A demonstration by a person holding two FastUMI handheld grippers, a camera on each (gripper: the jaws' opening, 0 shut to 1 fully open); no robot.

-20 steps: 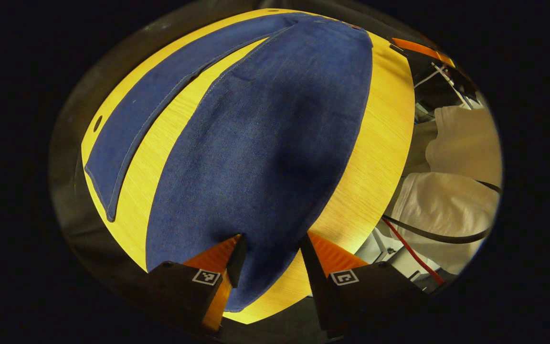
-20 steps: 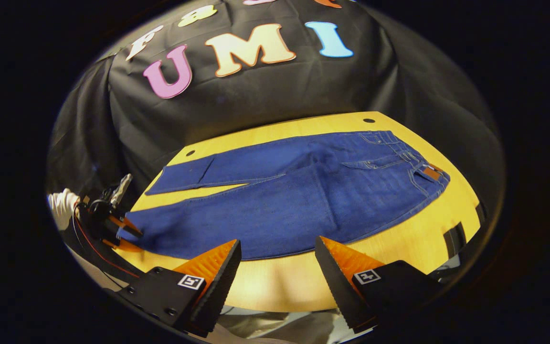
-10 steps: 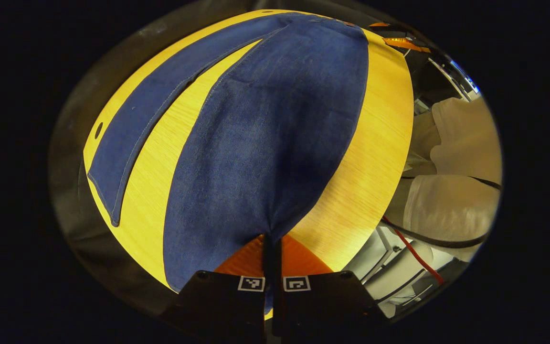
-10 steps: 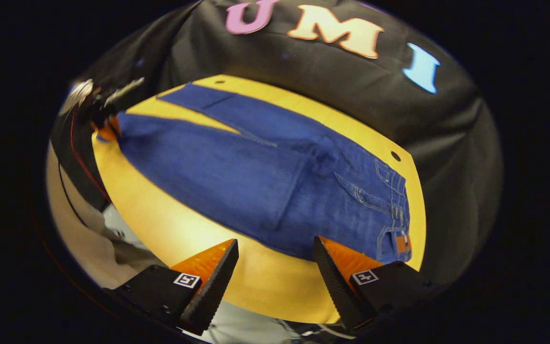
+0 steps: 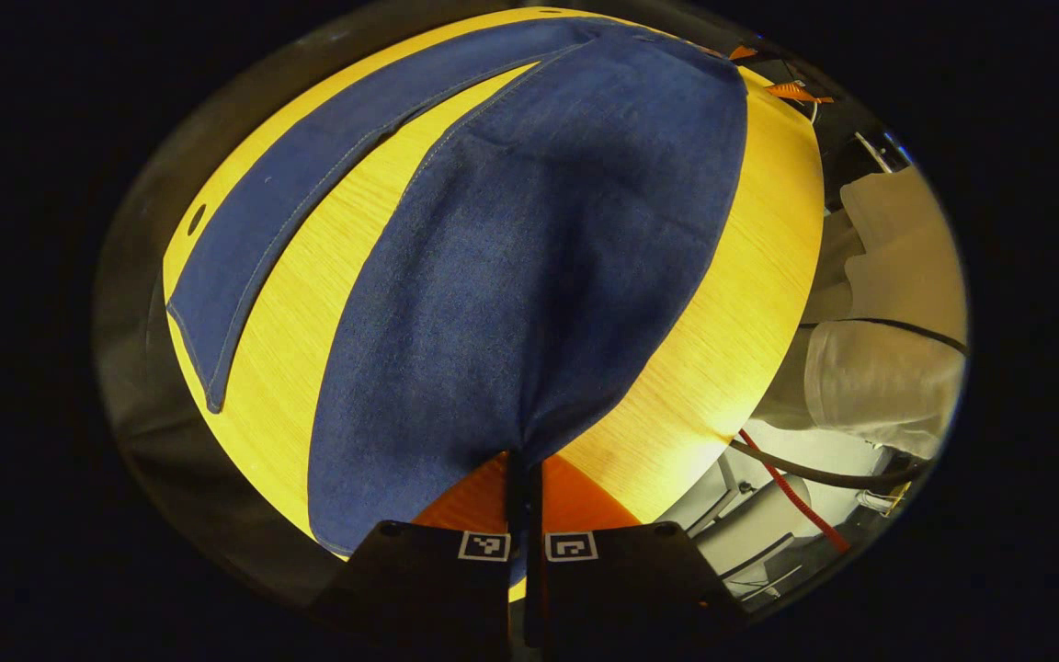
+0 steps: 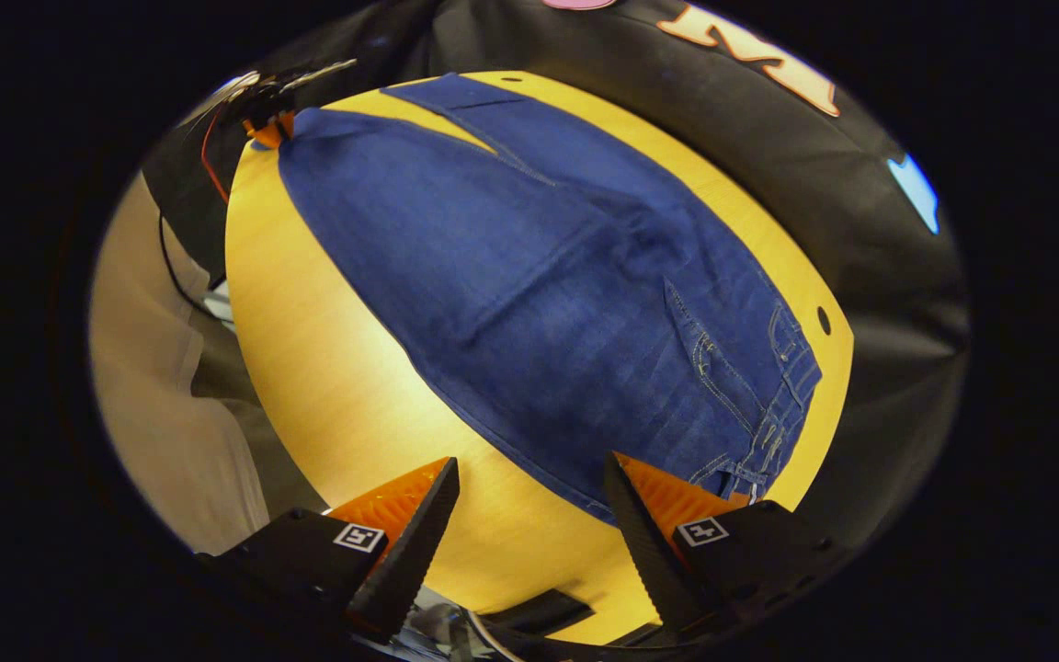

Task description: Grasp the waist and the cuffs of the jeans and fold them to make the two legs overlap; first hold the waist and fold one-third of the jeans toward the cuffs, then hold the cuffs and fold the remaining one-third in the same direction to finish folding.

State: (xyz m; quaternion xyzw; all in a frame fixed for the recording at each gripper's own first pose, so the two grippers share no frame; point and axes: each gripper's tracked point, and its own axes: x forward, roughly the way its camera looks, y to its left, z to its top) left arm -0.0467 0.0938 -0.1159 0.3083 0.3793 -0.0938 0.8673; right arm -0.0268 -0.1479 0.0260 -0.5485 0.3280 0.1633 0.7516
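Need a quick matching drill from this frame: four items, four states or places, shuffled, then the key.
Items
1. left gripper
2. right gripper
3. far leg of the jeans
4. table

States or places
A. open, above the table edge near the waist
B. lies flat, apart from the near leg
C. shut on the near leg's cuff
D. yellow wood top under the jeans

Pairs: 1-C, 2-A, 3-B, 4-D
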